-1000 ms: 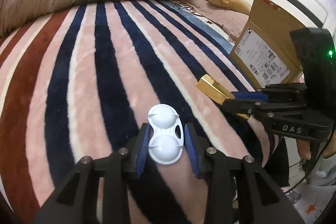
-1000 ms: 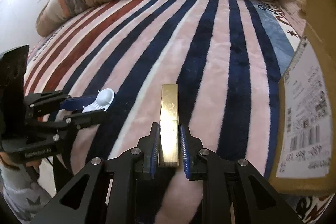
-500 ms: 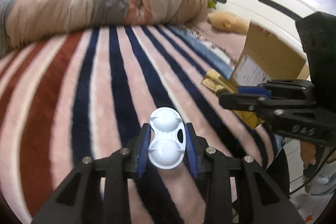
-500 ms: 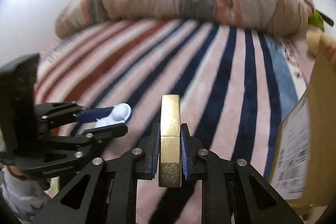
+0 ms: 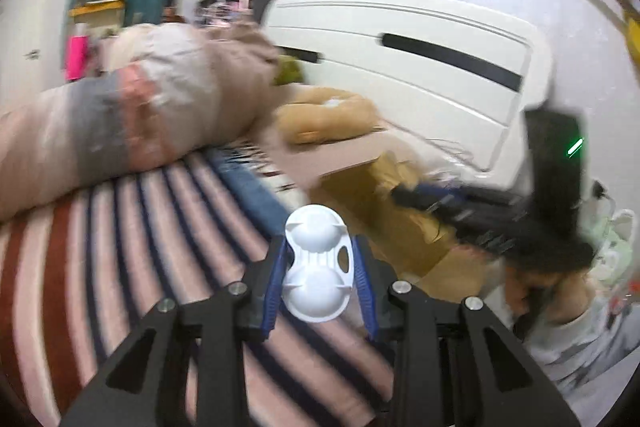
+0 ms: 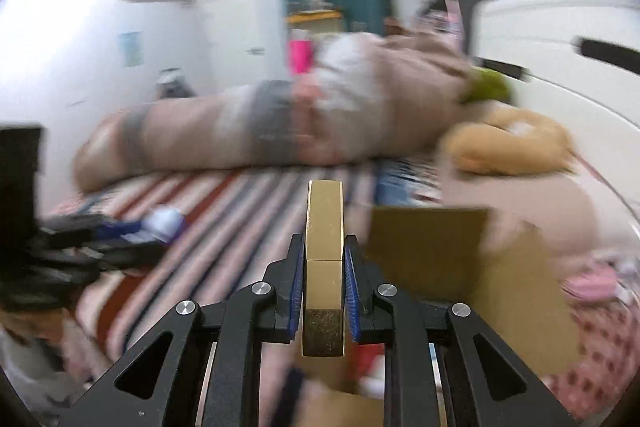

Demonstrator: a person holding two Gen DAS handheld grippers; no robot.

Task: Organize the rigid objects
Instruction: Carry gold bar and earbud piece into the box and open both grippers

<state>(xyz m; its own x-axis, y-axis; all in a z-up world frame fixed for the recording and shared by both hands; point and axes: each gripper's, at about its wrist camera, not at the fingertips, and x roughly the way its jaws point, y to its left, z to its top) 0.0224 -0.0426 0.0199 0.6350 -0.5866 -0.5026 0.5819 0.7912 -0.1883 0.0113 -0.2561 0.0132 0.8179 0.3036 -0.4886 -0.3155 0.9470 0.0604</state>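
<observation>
While gripped: gold bar (image 6: 323,267), box rim (image 6: 428,213) beside.

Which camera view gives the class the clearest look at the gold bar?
The right wrist view: the gold bar sits sharp and centred, clamped in the right gripper. In the left wrist view that gripper is a motion-blurred smear and the bar cannot be made out.

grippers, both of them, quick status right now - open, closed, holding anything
Left gripper: closed on the white plastic case, held clear of the striped blanket.
Right gripper: closed on the gold bar, near the cardboard box.
</observation>
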